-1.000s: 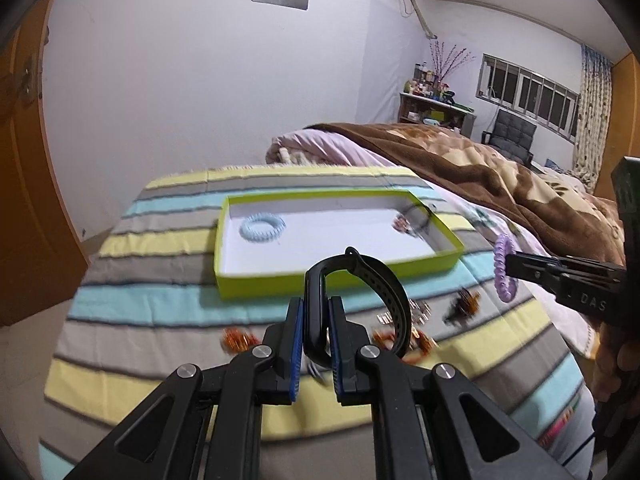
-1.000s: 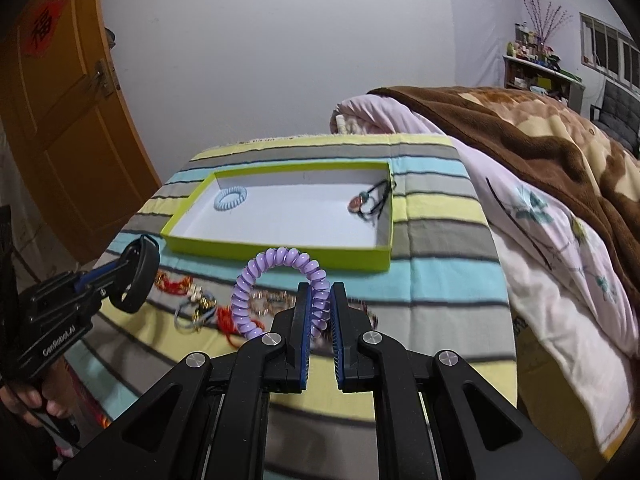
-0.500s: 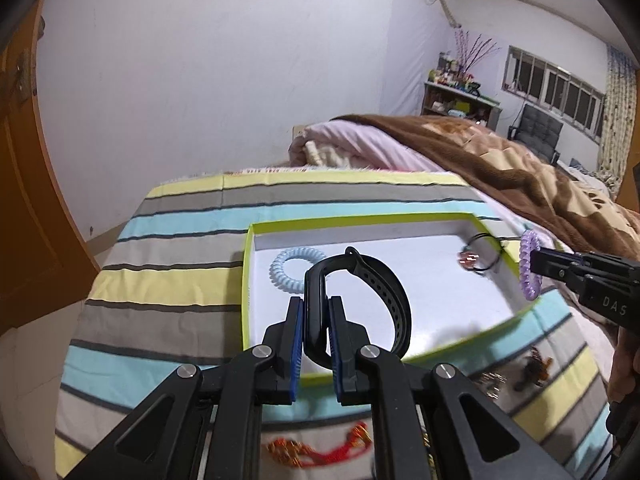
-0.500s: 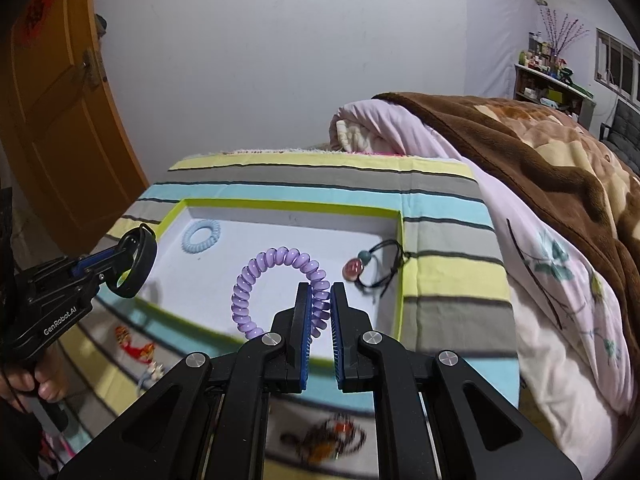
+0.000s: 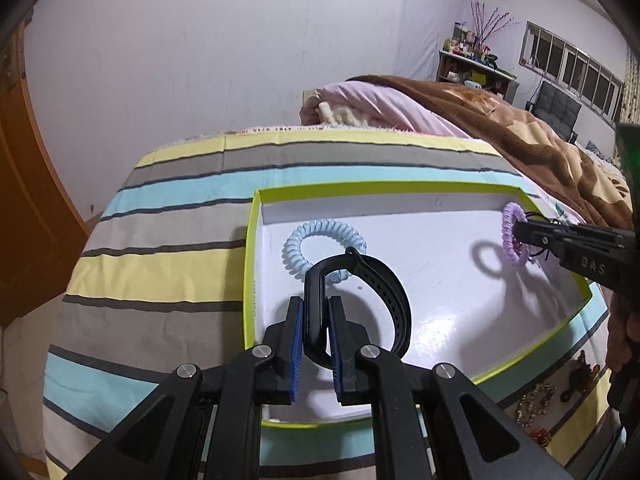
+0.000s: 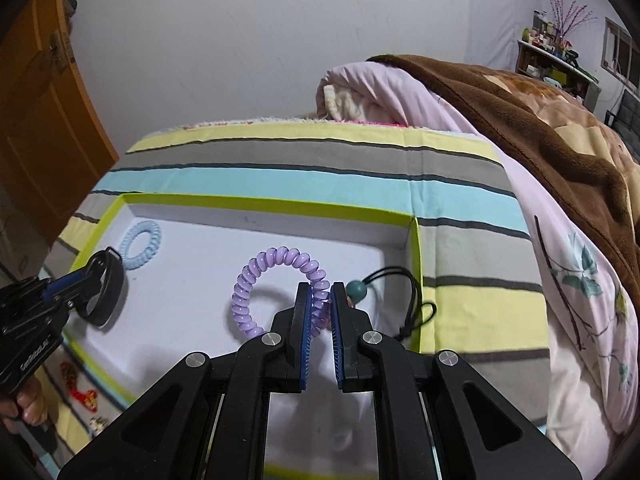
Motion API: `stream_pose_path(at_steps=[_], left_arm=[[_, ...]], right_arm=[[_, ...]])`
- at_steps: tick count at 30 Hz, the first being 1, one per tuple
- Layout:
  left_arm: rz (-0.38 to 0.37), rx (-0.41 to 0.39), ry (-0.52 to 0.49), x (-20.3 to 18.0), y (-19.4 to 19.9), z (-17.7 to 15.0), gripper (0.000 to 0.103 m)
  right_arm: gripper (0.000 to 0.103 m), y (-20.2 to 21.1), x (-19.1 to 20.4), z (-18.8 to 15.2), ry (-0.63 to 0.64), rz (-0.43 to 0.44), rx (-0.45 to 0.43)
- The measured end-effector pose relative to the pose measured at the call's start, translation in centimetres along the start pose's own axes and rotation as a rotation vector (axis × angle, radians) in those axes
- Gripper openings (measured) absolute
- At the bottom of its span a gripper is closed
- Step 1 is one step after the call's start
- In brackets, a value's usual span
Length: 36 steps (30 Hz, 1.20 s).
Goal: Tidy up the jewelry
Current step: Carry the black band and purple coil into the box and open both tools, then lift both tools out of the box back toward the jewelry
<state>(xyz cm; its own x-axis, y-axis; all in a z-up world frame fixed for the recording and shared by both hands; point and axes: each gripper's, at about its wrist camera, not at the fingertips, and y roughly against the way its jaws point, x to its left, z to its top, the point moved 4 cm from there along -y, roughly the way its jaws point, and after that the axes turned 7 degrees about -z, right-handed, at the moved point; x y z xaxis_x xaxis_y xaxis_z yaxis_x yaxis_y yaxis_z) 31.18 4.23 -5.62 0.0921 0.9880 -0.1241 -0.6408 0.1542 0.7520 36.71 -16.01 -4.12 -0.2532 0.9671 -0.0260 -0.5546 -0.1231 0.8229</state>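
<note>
A shallow white tray with a lime-green rim (image 5: pixel 251 248) (image 6: pixel 256 202) lies on a striped cloth. My left gripper (image 5: pixel 316 304) is shut on a black wristband (image 5: pixel 384 292) and hangs over the tray's left part, close above a pale blue coil hair tie (image 5: pixel 296 240) (image 6: pixel 141 244). My right gripper (image 6: pixel 320 292) is shut on a purple coil hair tie (image 6: pixel 256 276) (image 5: pixel 509 232) over the tray's right part. Just beyond its tips lies a black cord bracelet with a teal bead (image 6: pixel 356 290). In the right wrist view the left gripper (image 6: pixel 86 276) shows at the left with the wristband (image 6: pixel 102 300).
Loose jewelry lies on the cloth in front of the tray: amber and metal pieces (image 5: pixel 548 400) and red-orange pieces (image 6: pixel 78 390). A brown blanket over pink bedding (image 6: pixel 540 128) rises to the right. An orange door (image 6: pixel 44 120) stands left.
Both grippers have moved forward and down from above the loose jewelry to over the tray, each still holding its piece. The tray fills much more of both views.
</note>
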Motion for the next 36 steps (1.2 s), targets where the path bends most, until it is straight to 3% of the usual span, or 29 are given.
stream_pose_path(at_steps=[12,16,25,36], left_arm=[[-0.013,0.016,-0.006,-0.2,-0.6,-0.1,0.012],[-0.019,0.002,0.005,0.0,0.1,0.0,0.012],[-0.027,-0.073,0.01,-0.9,4.2,-0.9,0.012],[-0.047,-0.205,-0.03,-3.7,11.2,-5.7,0.012]], right_arm=[[0.01,-1.3,0.2,0.3,0.006,0.005,0.028],[0.017,-0.3,0.0,0.2,0.0,0.006,0.012],[0.018,5.2,0.3,-1.6,-0.019,0.03,-0.079],[0.018,13.1,1.1,-8.3,-0.042,0.059,-0.187]])
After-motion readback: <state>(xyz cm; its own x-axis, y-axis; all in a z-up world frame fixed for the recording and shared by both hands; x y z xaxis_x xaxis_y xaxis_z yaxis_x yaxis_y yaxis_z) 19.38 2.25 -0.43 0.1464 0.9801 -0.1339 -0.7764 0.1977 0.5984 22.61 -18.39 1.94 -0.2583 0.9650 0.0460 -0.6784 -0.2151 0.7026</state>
